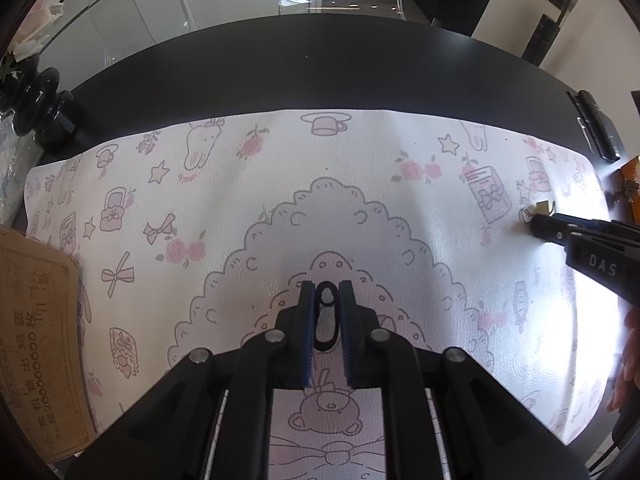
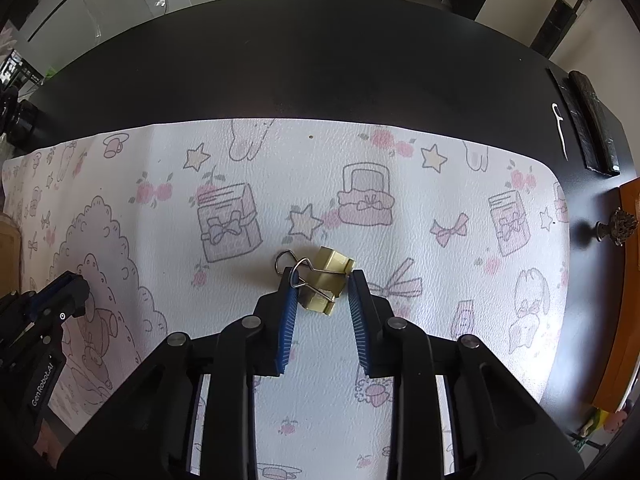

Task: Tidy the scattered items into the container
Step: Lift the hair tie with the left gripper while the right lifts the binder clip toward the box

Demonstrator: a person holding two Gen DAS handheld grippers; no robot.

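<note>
My left gripper [image 1: 327, 286] is shut on a small black clip [image 1: 326, 316], held between its blue pads above the printed mat [image 1: 280, 184]. A brown cardboard box [image 1: 36, 320] sits at the left edge of the left wrist view. A gold binder clip [image 2: 326, 282] with wire handles lies on the mat [image 2: 400, 220]. My right gripper [image 2: 322, 278] is open around it, with the left pad touching a wire handle. The right gripper also shows in the left wrist view [image 1: 536, 222], far right, at the gold clip [image 1: 543, 208].
The mat lies on a black table [image 2: 300, 72]. A black bar [image 2: 592, 120] and a thin white pick [image 2: 560, 132] lie at the right edge. An orange wooden piece [image 2: 624, 280] with a metal knob stands right. Black round objects [image 1: 36, 100] sit far left.
</note>
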